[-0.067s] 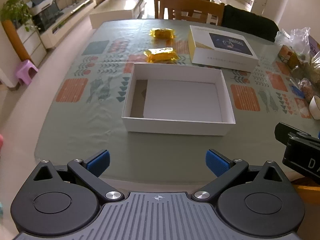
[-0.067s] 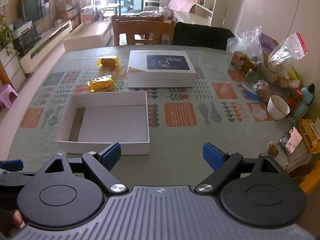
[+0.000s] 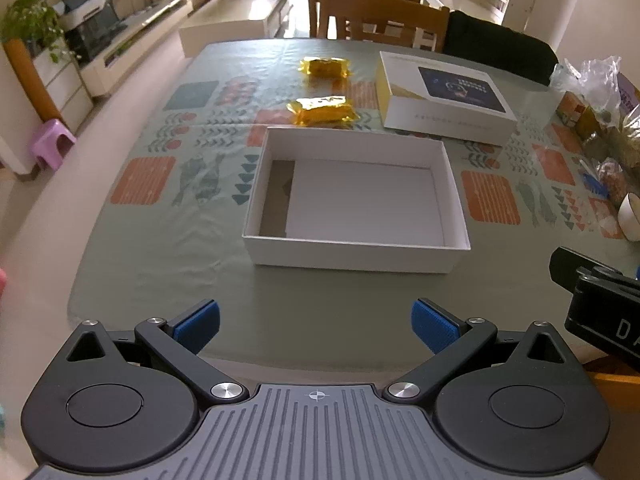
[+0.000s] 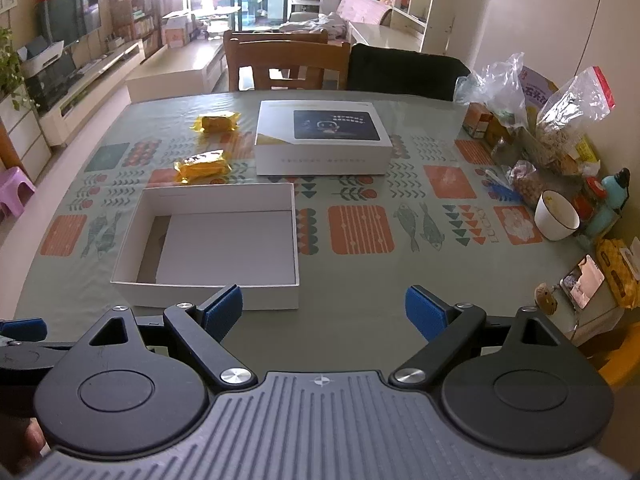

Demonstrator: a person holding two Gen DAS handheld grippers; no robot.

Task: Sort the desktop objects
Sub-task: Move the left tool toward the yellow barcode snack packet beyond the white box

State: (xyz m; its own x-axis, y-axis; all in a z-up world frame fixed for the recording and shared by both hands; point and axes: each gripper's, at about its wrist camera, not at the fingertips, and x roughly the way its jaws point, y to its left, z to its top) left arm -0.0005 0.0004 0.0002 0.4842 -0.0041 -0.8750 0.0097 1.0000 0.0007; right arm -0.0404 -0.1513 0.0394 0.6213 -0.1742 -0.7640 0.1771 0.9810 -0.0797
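Note:
An open white box (image 3: 356,258) (image 4: 208,300) sits empty on the patterned tablecloth. Two yellow snack packets lie behind it: the nearer packet (image 3: 322,110) (image 4: 204,166) and the farther packet (image 3: 324,67) (image 4: 216,122). A closed white box with a dark picture on its lid (image 3: 444,98) (image 4: 322,136) stands to their right. My left gripper (image 3: 316,326) is open and empty above the table's near edge, in front of the open box. My right gripper (image 4: 324,312) is open and empty, in front of the open box's right corner.
Bags of snacks, jars and bottles (image 4: 532,128), a white bowl (image 4: 556,216) and a phone (image 4: 582,280) crowd the table's right side. Wooden chairs (image 4: 286,62) and a black chair back (image 4: 404,70) stand at the far edge. The right gripper's body (image 3: 600,308) shows in the left wrist view.

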